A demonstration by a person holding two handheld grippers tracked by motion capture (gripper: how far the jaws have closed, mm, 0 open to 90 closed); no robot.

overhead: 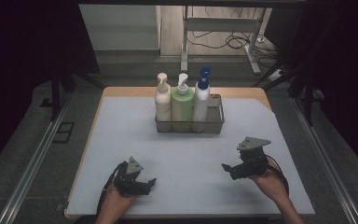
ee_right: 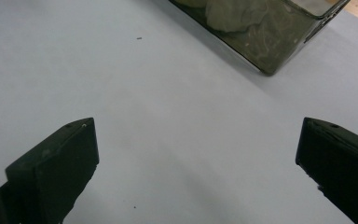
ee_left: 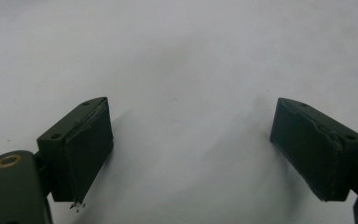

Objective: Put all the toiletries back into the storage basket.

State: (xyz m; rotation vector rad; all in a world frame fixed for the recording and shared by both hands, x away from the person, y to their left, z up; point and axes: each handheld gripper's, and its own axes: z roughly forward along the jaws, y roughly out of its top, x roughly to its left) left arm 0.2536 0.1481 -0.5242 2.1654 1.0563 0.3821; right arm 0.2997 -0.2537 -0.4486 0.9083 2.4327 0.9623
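Three pump bottles: one cream (overhead: 162, 99), one green (overhead: 182, 101), one white, blue-pumped (overhead: 201, 95). One wire-mesh basket (overhead: 217, 122). Two grippers.

Three upright pump bottles in a row, cream (overhead: 162, 99), green (overhead: 182, 100), white with blue pump (overhead: 201, 95), inside mesh basket (overhead: 217, 122), far centre of table.

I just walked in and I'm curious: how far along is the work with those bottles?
Done: all three pump bottles, cream, green and blue-topped, stand upright in the wire basket. In hand: nothing; the left claw and right claw both hang open over bare mat, apart from the basket. Left: any handling of the bottles, since neither claw touches one.
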